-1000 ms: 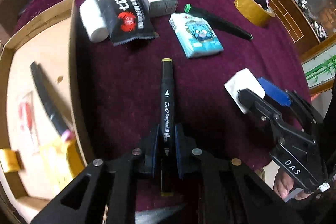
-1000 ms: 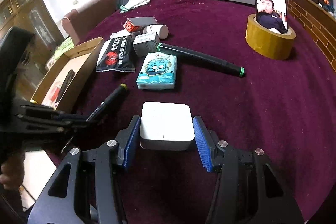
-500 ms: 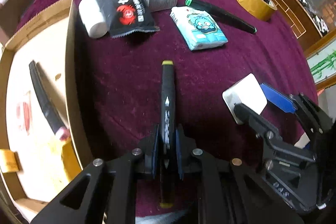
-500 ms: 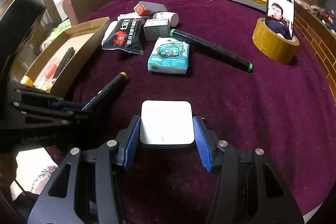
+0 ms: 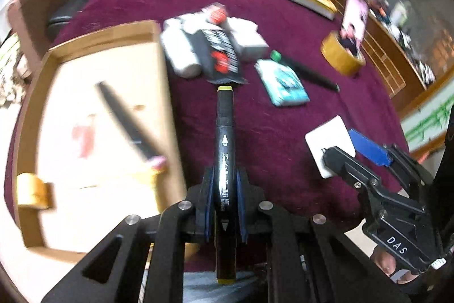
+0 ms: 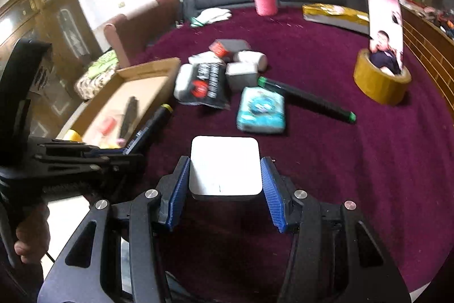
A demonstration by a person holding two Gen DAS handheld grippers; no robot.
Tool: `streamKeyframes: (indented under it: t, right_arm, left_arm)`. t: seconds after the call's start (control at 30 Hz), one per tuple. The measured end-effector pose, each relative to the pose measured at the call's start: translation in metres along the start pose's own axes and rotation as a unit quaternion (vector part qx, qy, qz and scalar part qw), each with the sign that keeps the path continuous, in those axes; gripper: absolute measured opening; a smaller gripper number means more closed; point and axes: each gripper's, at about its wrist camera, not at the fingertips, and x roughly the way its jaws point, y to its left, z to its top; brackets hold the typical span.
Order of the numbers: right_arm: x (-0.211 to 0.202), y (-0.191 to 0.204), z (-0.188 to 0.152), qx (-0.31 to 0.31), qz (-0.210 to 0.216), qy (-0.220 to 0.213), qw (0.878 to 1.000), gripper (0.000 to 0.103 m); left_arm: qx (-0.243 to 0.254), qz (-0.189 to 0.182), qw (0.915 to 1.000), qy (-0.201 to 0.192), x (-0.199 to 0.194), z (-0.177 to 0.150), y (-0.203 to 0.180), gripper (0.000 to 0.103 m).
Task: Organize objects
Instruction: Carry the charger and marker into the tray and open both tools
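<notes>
Left wrist view: the left gripper (image 5: 224, 198) has its fingers squeezed tight on a black marker (image 5: 225, 132) with a yellow tip. The marker is held above the purple table (image 5: 269, 127), just beside the cardboard box (image 5: 167, 93) near the table's left edge.

Right wrist view: the right gripper (image 6: 225, 181) has its blue fingers (image 6: 177, 186) pressed on both sides of a white square box (image 6: 225, 165), above the table's near edge. A blue tissue pack (image 6: 261, 110) lies farther in.

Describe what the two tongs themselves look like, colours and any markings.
Both are black plastic frames with triangular cut-outs and silver screw heads. The left tongs and right tongs have ribbed blue pads on the inner faces. The right tongs' body carries white "DAS" lettering. A bare hand grips the left handle.
</notes>
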Motion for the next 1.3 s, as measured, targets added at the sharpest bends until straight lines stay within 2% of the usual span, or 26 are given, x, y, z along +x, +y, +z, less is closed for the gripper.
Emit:
streamKeyframes:
  t: [0.17,0.3,0.4,0.5,0.73,0.8,0.9,1.0,1.2,1.3]
  right_arm:
    - [0.008,0.026,0.015,-0.014,0.025,-0.001,1.000,0.050]
    - [0.027,0.047,0.032,-0.019,0.058,0.016,0.998,0.050]
    - [0.037,0.064,0.042,-0.032,0.077,0.021,0.996,0.050]
    - [0.050,0.078,0.051,-0.040,0.094,0.031,0.994,0.050]
    - [0.085,0.100,0.075,-0.055,0.108,0.043,0.992,0.050]
    - [0.094,0.107,0.082,-0.062,0.106,0.043,0.992,0.050]
    - [0.111,0.119,0.091,-0.076,0.100,0.046,0.991,0.050]
    - [0.130,0.130,0.097,-0.095,0.095,0.053,0.990,0.050]
    - [0.165,0.142,0.100,-0.129,0.046,0.069,0.988,0.051]
    - [0.177,0.144,0.098,-0.132,0.039,0.085,0.987,0.051]
  left_arm:
    - [-0.040,0.019,0.9987,-0.024,-0.021,0.002,0.039,0.013]
    - [-0.072,0.031,0.9960,-0.043,-0.032,0.003,0.076,0.013]
    - [-0.105,0.029,0.9930,-0.045,-0.033,0.009,0.104,0.013]
    - [-0.127,0.042,0.9901,-0.045,-0.031,0.014,0.127,0.013]
    - [-0.147,0.058,0.9867,-0.036,-0.018,0.024,0.163,0.013]
    - [-0.157,0.047,0.9860,-0.030,-0.013,0.026,0.173,0.013]
    - [-0.160,0.059,0.9850,-0.025,-0.006,0.027,0.180,0.013]
    - [-0.167,0.054,0.9844,-0.013,0.003,0.029,0.187,0.013]
    - [-0.168,0.054,0.9842,-0.002,0.015,0.034,0.192,0.013]
    - [-0.168,0.059,0.9839,0.007,0.020,0.034,0.193,0.013]
